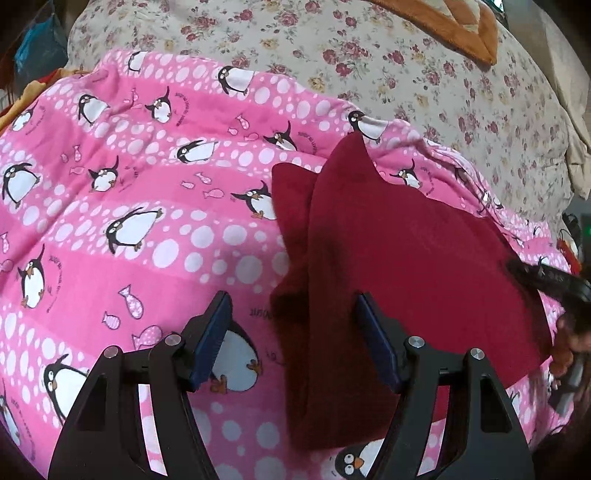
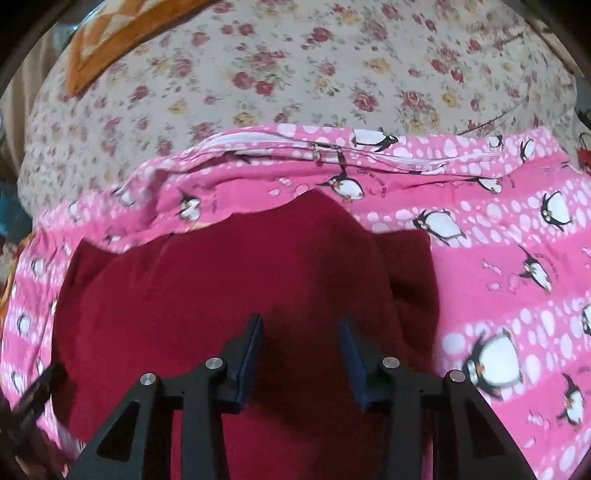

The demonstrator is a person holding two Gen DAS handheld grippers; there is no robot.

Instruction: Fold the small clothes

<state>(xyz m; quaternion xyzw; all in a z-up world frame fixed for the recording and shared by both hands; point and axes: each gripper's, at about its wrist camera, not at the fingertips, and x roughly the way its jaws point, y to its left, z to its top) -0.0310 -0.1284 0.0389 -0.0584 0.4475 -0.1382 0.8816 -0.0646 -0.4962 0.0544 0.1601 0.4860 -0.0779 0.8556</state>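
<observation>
A bed is what everything sits on here: a cream floral sheet (image 1: 424,62) covers the far part, and a pink penguin blanket (image 1: 122,206) with white dots and little fish is spread over the near part. An orange patterned cushion (image 1: 447,26) is seen at the far edge, on the floral sheet.

A dark red garment (image 1: 399,266) is laid on the pink blanket — in the left wrist view it fills the right half of the picture, with a fold or layered edge running along its left side and a pointed corner at its far end. In the right wrist view the same red cloth (image 2: 229,280) takes up the near middle, with the blanket's zippered hem (image 2: 332,147) bunched up just beyond it.

The left gripper (image 1: 293,341) is held with its fingers spread wide. Its right blue pad (image 1: 376,341) is over the red cloth near the folded edge, while the left pad is over the bare blanket. Nothing is pinched between them.

The right gripper (image 2: 301,356) is also parted, fingers a bit closer together, and is hovering over the red garment with no cloth caught in the gap — whether the tips are actually touching the fabric can't be told.

A bit of the other gripper's dark body is glimpsed at the right edge of the left view.
</observation>
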